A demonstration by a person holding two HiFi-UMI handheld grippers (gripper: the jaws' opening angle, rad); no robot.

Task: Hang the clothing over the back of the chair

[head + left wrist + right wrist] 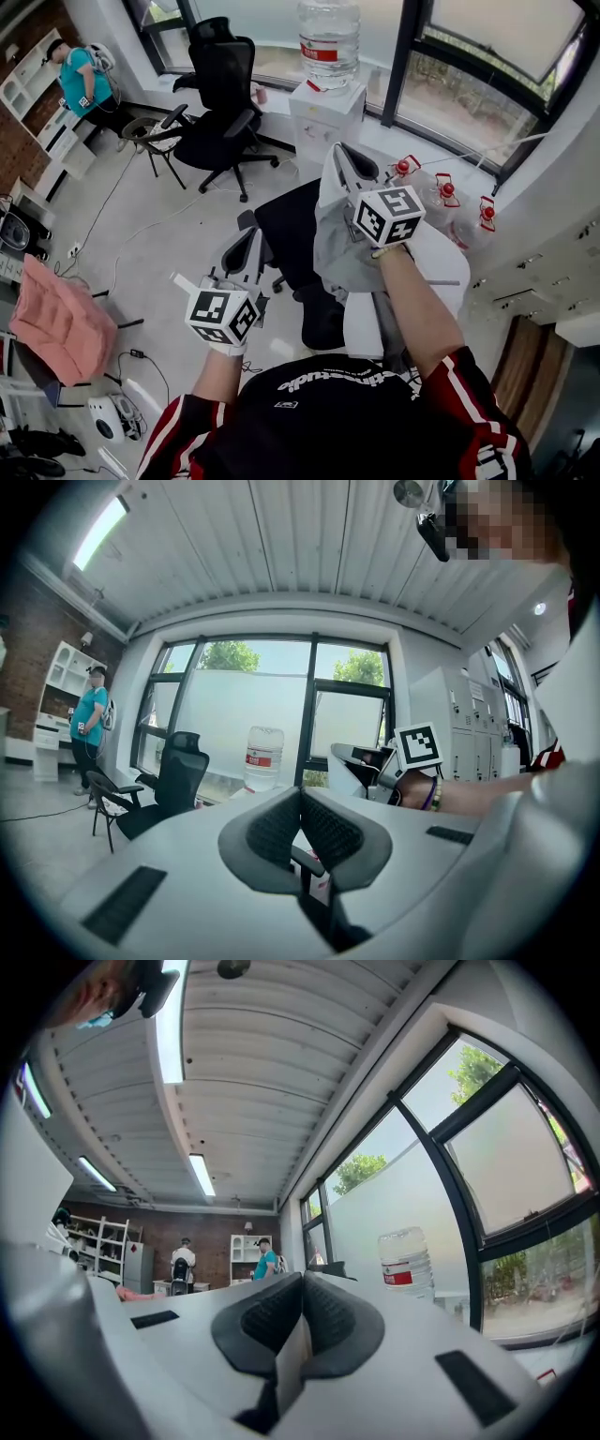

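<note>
Your right hand-held gripper is clamped on the grey clothing, with a strip of cloth pinched between its pads. The clothing hangs down from it against the black chair. Your left hand-held gripper sits lower, beside the chair (jaws pressed together, nothing in them).

The left claw and right claw each have a pale grey plastic shell, black ribbed pads and a white cube printed with black square markers. The person wears a black shirt with white lettering, red sleeves striped in white, and purple and yellow wristbands on the right wrist.
</note>
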